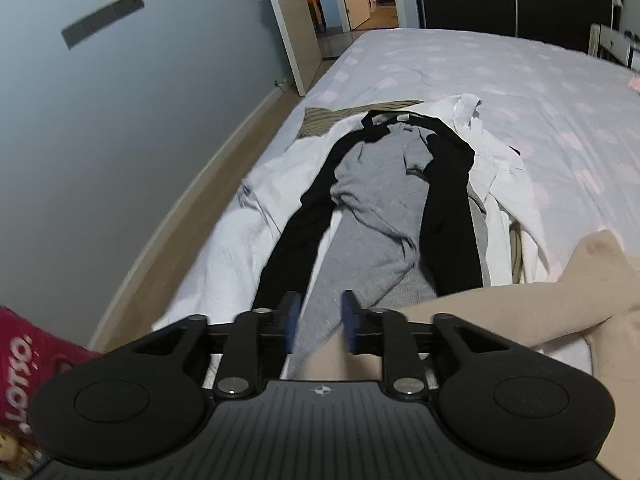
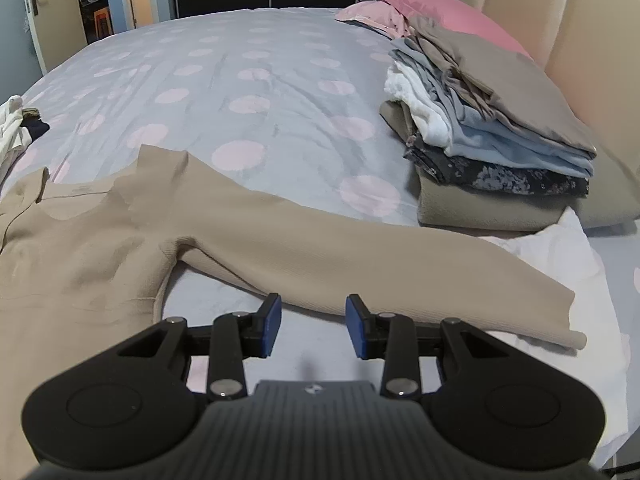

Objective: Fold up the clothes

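Both grippers hang low over a bed strewn with clothes, jaws apart and holding nothing.

Nearest the left wrist camera, the left gripper (image 1: 319, 327) stands with its blue pads parted over a grey garment (image 1: 376, 216) and the edge of a beige sweater (image 1: 520, 308); whether a pad touches cloth cannot be told. Black leggings (image 1: 448, 216) lie spread across the grey garment, with a white shirt (image 1: 496, 184) and striped fabric (image 1: 320, 118) beneath and beside them. The right gripper (image 2: 313, 326) is open wider above the dotted bedsheet (image 2: 248, 80), just short of the beige sweater's outstretched sleeve (image 2: 360, 256), which lies flat toward a white cloth (image 2: 580, 264). A stack of folded clothes (image 2: 492, 136) sits at right, near a pink pillow (image 2: 440, 8) and the padded headboard (image 2: 580, 20).
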Available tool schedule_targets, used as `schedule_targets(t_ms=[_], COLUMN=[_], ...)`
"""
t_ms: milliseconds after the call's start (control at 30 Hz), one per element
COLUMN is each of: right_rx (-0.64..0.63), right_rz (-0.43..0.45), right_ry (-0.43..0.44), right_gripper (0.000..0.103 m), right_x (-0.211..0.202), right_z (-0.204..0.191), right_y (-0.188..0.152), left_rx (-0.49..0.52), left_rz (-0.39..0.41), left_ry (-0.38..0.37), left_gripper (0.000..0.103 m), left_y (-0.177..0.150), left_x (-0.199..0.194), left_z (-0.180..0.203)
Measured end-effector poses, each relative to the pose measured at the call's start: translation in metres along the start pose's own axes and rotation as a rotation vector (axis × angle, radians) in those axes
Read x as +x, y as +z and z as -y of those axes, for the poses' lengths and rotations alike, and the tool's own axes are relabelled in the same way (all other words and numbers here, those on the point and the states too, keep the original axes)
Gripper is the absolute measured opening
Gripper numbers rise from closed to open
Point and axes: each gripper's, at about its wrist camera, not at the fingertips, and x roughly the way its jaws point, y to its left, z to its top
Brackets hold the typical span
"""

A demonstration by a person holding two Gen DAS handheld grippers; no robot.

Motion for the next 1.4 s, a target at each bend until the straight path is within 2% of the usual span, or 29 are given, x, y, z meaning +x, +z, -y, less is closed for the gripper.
schedule_targets(t_ms=[67, 100, 167, 333, 433, 633, 733, 767, 800, 867, 900, 1033, 1100, 1167, 1233, 1333, 1400], right_rx=[0.005, 0.007, 0.01, -0.015, -0.044, -0.072, -0.077, -0.078, -0.078, -0.079, -0.079, -0.082, -0.084, -0.091, -0.099, -0.108, -0.11], right_rz=[-0.004, -0.01, -0.02, -0.023, -0.019, -0.028, -0.03, -0.03, -0.029, -0.029, -0.03, -0.039, -0.045, -0.053, -0.057, -0.057, -0.055], right_ry=[-0.006, -0.011, -0.015, -0.012, -0.014, -0.016, -0.019, -0.02, -0.02, -0.024, -0.027, -0.036, -0.04, -0.042, -0.045, -0.047, -0.046], right_gripper=[0.039, 0.039, 0.039, 0.04, 0.044, 0.044, 0.044, 0.044, 0.044, 0.044, 0.044, 0.044, 0.044, 0.044, 0.044, 0.044, 0.044], right_x=[0.001, 0.002, 0.005, 0.007, 0.007, 0.01, 0.01, 0.01, 0.01, 0.01, 0.01, 0.012, 0.013, 0.015, 0.017, 0.017, 0.017], right_z=[0.002, 0.003, 0.004, -0.002, -0.007, -0.012, -0.013, -0.014, -0.014, -0.014, -0.014, -0.013, -0.013, -0.014, -0.015, -0.016, -0.017], right_y=[-0.001, -0.002, -0.002, -0.001, -0.002, -0.003, -0.002, -0.002, -0.002, -0.003, -0.003, -0.005, -0.005, -0.006, -0.006, -0.005, -0.005], left_rx=[-0.033, -0.046, -0.055, -0.03, 0.015, 0.074, 0.077, 0.059, 0.041, 0.006, -0.011, 0.057, 0.104, 0.155, 0.223, 0.266, 0.264], left_rz=[-0.003, 0.005, 0.026, 0.041, 0.004, -0.055, -0.035, -0.03, -0.024, -0.013, 0.003, 0.051, 0.042, -0.001, -0.1, -0.22, -0.254], left_ry=[-0.02, -0.02, -0.024, -0.063, -0.099, -0.082, -0.067, -0.08, -0.093, -0.12, -0.147, -0.252, -0.285, -0.295, -0.262, -0.22, -0.212], left_gripper=[0.033, 0.042, 0.052, 0.057, 0.057, 0.057, 0.052, 0.039, 0.022, 0.005, 0.001, 0.001, 0.0, 0.0, 0.0, 0.001, 0.009], left_y=[-0.007, -0.011, -0.016, -0.035, -0.047, -0.067, -0.07, -0.068, -0.066, -0.063, -0.059, -0.035, -0.023, -0.017, -0.02, -0.038, -0.051], left_x=[0.002, 0.0, -0.005, -0.026, -0.033, -0.009, 0.009, 0.011, 0.013, 0.016, 0.011, -0.023, -0.039, -0.045, -0.037, -0.013, 0.002], left_z=[-0.006, -0.009, -0.013, -0.015, -0.013, -0.009, -0.01, -0.012, -0.015, -0.019, -0.022, -0.032, -0.039, -0.045, -0.046, -0.044, -0.041])
